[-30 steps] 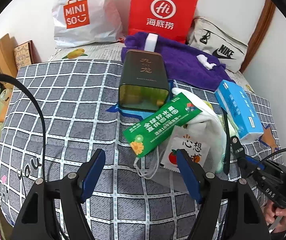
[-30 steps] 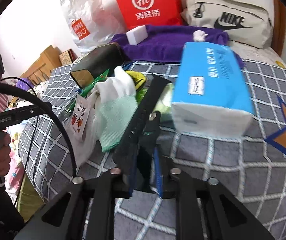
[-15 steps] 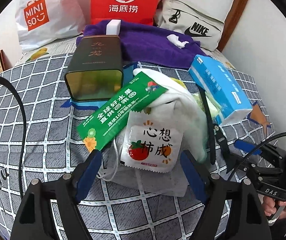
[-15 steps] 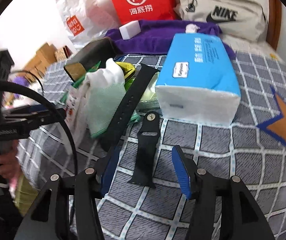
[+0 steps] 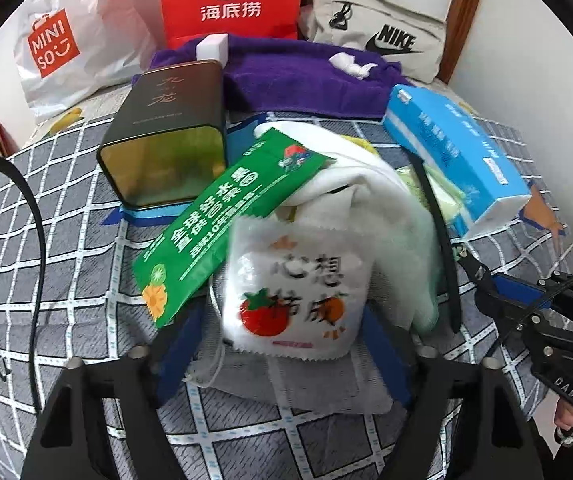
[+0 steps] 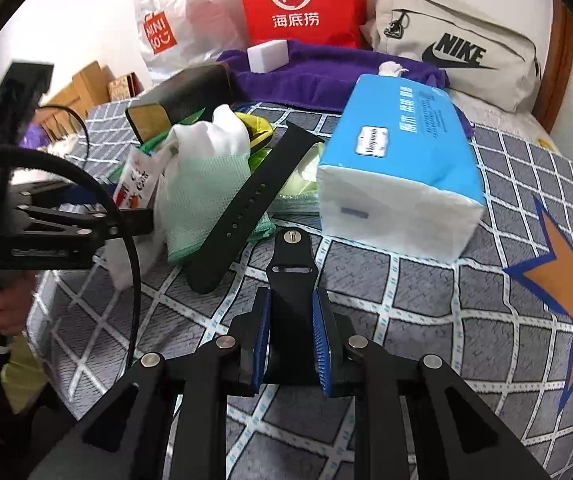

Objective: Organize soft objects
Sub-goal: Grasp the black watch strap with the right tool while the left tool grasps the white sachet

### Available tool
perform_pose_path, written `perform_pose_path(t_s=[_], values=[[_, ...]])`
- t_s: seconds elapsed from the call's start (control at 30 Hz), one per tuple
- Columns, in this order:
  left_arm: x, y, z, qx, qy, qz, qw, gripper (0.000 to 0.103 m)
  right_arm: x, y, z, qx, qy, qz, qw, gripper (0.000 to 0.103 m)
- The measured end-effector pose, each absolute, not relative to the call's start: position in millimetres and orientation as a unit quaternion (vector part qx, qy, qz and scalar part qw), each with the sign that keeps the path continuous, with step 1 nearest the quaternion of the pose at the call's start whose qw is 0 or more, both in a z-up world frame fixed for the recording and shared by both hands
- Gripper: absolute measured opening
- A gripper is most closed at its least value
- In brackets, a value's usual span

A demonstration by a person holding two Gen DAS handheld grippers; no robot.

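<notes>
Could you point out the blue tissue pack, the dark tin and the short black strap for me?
Tissue pack point(image 6: 402, 148): right wrist view, on its blue top face.
Tin point(image 5: 174, 108): left wrist view, on its dark upper side.
Short strap point(image 6: 291, 264): right wrist view, on its wide end beside the slot.

Right claw point(image 6: 291, 328) closing around short strap piece point(image 6: 292, 280); left claw point(image 5: 286, 344) advanced, straddling white pouch point(image 5: 294, 292).

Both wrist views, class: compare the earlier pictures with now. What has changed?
The right gripper let the short black watch strap piece drop, and now closes around it again. The left gripper came in around the white tomato-print packet, jaws closing. The blue tissue pack and dark tin stayed put.
</notes>
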State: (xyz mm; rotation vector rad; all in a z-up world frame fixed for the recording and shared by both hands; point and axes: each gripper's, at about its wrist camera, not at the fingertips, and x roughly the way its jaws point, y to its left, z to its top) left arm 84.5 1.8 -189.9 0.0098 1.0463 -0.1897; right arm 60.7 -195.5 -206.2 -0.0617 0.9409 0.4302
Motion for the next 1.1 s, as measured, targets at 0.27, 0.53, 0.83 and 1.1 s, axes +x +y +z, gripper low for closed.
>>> perform_pose_path(t_s=[0.27, 0.53, 0.83, 1.1], values=[[74, 8, -165, -0.004, 0.473, -0.115, 0.873, 0.051, 58, -208, -193, -0.005, 0.444, 0.203, 0.873, 0.021], [70, 23, -144, -0.031, 0.459, -0.126, 0.879, 0.051, 62, -214, -177, 0.021, 0.434, 0.213, 0.875, 0.021], [87, 38, -124, -0.045, 0.446, -0.117, 0.886, 0.051, 79, -220, -155, 0.028, 0.425, 0.221, 0.877, 0.021], [94, 40, -119, -0.051, 0.443, -0.123, 0.887, 0.051, 73, -213, -147, 0.023, 0.425, 0.25, 0.87, 0.021]])
